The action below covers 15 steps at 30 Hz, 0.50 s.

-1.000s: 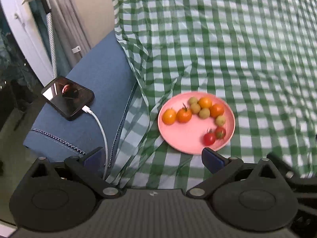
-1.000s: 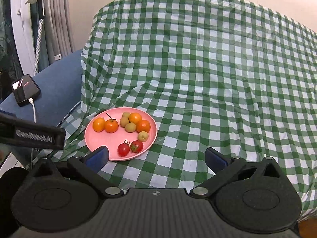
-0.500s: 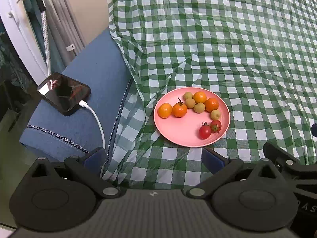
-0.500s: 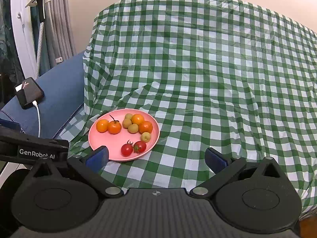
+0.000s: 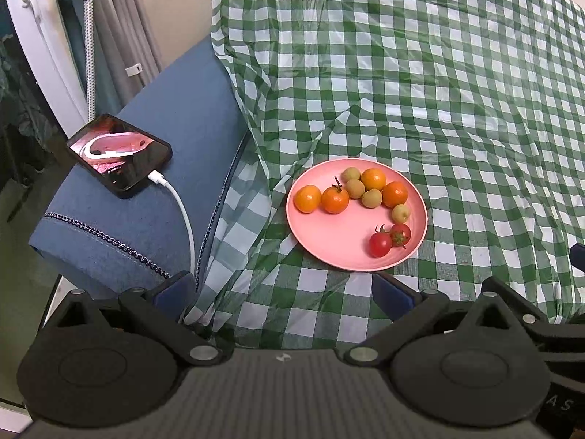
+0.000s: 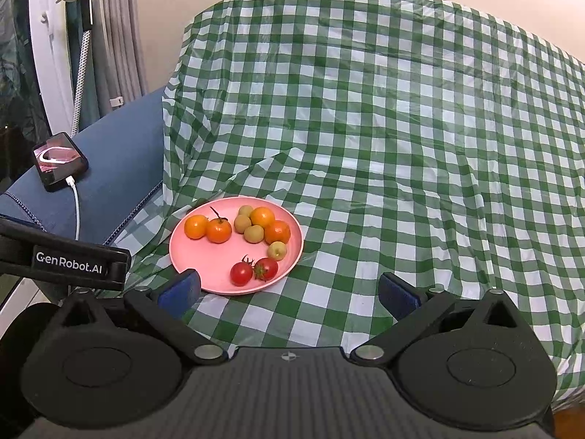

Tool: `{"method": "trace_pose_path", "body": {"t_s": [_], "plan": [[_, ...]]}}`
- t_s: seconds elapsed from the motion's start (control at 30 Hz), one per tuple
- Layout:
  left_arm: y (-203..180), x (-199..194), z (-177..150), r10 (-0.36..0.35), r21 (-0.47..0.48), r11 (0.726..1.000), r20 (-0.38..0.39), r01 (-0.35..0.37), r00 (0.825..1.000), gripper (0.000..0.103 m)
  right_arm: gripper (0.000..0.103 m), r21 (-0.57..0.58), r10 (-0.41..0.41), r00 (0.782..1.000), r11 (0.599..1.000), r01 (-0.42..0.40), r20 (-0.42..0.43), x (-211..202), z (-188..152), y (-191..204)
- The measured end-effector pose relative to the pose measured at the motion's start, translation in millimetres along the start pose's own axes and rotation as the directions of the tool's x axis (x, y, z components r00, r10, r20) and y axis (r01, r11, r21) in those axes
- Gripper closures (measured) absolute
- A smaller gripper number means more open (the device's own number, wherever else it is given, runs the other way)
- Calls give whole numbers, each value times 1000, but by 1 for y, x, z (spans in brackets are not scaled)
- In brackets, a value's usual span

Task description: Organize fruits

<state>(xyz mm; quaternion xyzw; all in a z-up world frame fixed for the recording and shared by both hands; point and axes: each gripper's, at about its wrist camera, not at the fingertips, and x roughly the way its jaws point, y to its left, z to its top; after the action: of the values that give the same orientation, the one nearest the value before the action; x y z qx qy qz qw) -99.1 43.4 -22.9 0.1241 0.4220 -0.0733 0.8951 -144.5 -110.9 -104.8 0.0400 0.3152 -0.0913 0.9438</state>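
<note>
Ten small fruits are sitting on the pink plate [image 5: 351,252]: four oranges [image 5: 307,198], four pale green fruits [image 5: 372,197] and two red tomatoes [image 5: 380,244]. That plate is lying on the green checked cloth [image 5: 438,109], which is draped over what looks like a sofa, so I am not calling it a table. I am holding my left claw [image 5: 283,287] just short of the plate's near rim, its blue pads wide apart and gripping nothing. My right claw [image 6: 289,289] is hovering at the near rim too, equally spread and empty.

On the plate the kinds are lying partly mixed: two oranges are touching at the left side, two more are sitting among the green fruits at the far side, and the tomatoes are paired at the near edge. That arrangement could fit sorting under way or nearly settled; I cannot tell which.

Any pick here is calling for care, I judge: the fruits are round, smooth and touching, so a claw should be coming down over one alone and closing gently. A phone [image 5: 119,154] on a white cable [image 5: 182,216] is resting on the blue armrest left of the plate.
</note>
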Motion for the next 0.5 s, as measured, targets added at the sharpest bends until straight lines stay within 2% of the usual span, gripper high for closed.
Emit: {"method": "trace_pose_path", "body": {"t_s": [0.5], "plan": [[-2,0,-1,7,-15,1000,-4,-7,1000,0,1,-10,24,1000,1000,-24,-2,2,1,-3]]}}
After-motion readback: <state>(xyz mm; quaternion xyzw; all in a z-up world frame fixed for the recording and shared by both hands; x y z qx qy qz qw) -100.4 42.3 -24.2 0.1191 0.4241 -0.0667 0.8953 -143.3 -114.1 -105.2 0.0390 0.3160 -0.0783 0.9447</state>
